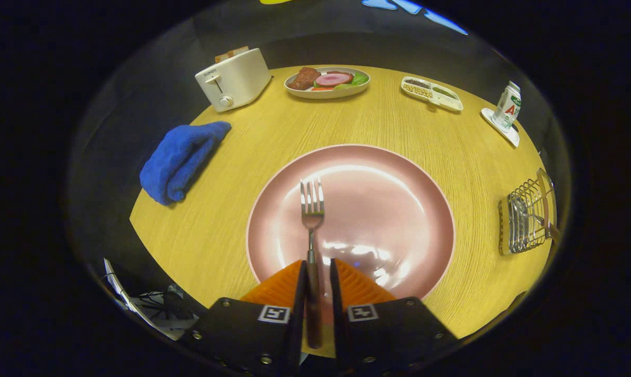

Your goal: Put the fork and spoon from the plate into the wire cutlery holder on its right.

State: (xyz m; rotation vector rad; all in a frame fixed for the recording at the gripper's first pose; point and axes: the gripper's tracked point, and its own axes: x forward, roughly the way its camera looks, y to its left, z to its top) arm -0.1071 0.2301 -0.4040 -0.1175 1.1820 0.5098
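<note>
A metal fork (312,209) with a dark handle lies on the big pink plate (399,209), tines pointing away from me. Its handle runs back between the fingers of my gripper (315,272). The fingers straddle the handle closely: the left one is at the handle, and a thin gap shows on the right side. The wire cutlery holder (525,220) stands on the table to the right of the plate, and a silvery piece of cutlery seems to lie inside it.
A folded blue cloth (182,159) lies left of the plate. Beyond the plate stand a white toaster (234,78), a dish of food (328,82), a divided snack tray (431,93) and a can on a coaster (506,107). The wooden table's edge (137,230) is near left.
</note>
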